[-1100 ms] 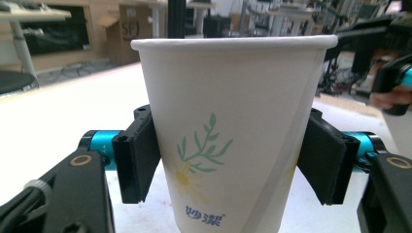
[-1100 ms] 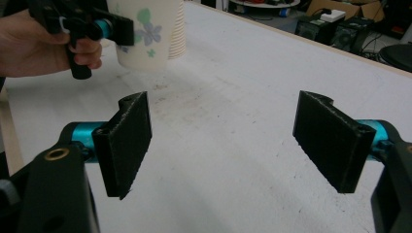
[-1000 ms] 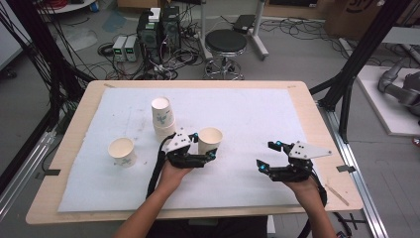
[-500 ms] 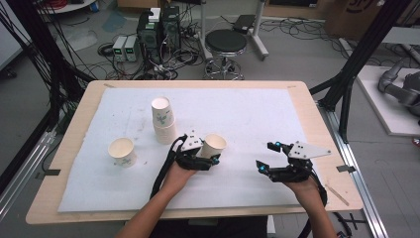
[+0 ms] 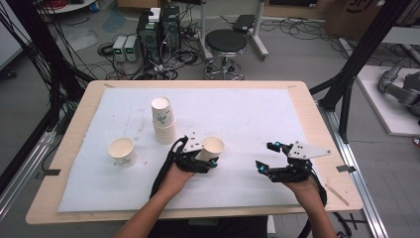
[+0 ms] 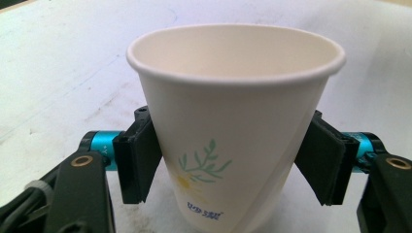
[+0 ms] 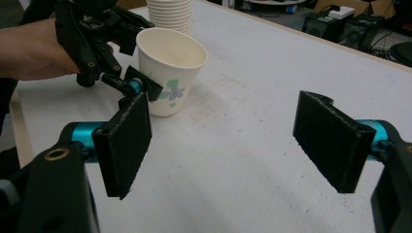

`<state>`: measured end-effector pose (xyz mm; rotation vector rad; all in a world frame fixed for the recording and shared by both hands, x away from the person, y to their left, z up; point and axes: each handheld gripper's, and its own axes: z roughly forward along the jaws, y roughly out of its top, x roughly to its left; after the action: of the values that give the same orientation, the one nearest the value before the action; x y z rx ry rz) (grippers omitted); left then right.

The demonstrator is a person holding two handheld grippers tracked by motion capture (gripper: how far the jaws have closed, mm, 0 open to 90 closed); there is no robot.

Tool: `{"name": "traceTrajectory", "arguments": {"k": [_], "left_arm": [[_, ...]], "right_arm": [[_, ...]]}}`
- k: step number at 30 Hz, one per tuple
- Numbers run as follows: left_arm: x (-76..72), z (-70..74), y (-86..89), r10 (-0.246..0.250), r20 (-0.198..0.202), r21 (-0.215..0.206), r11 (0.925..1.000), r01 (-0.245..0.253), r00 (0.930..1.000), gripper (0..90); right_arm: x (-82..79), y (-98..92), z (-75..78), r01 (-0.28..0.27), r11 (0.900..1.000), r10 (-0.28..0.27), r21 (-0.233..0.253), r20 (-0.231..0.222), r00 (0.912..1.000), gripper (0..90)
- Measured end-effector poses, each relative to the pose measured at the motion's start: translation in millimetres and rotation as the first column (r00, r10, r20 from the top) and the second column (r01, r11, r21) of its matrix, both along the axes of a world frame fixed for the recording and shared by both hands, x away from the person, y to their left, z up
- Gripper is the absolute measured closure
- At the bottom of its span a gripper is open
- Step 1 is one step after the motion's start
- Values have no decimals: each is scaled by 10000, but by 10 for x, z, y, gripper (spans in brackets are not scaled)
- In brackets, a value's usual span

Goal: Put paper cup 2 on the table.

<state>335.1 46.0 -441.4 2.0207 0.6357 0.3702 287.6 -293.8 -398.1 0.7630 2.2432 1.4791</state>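
Clamping a white paper cup with a green leaf print [image 6: 233, 131] between its 2 black pads [image 6: 138, 160], the left gripper [image 5: 200, 159] holds it upright near the middle of the white foam mat [image 5: 257, 119] that covers the wooden table [image 5: 322, 134]. In the left gripper view both pads press the cup's lower wall, 1 on each side, and the rim stands above them. In the high view the cup [image 5: 212, 147] sits just in front of the person's left hand [image 5: 174, 179]. The right gripper [image 5: 271, 159] hovers well apart to the right, its jaws spread wide with nothing between them; the right gripper view looks across bare mat toward the held cup [image 7: 170, 73]. A tall stack of white paper cups [image 5: 163, 120] stands just behind and to the left of the held cup. A single white paper cup [image 5: 122, 151] stands alone nearer the mat's left edge.
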Motion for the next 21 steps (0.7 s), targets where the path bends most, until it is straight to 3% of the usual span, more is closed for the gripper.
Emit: {"name": "traceTrajectory", "arguments": {"k": [5,9,15,21], "left_arm": [[-65,-3,52,84,-127,229,9997,-81,9999,306],[-55,-24,104,22,-351,11,10000,-22,9994,304],[-55,-30,112,-62,-361,-1,10000,62,9993,289],[-88,-4,187,-17,-262,-306,9995,9,9997,216]], "right_arm": [[-7,-8,9,29,10000,-30,34,21,10000,225],[-5,-10,15,48,10000,-48,50,53,10000,225],[-2,-1,10,9,10000,-9,-15,21,10000,225],[-3,4,-3,-6,10000,6,-33,-52,10000,225]]}}
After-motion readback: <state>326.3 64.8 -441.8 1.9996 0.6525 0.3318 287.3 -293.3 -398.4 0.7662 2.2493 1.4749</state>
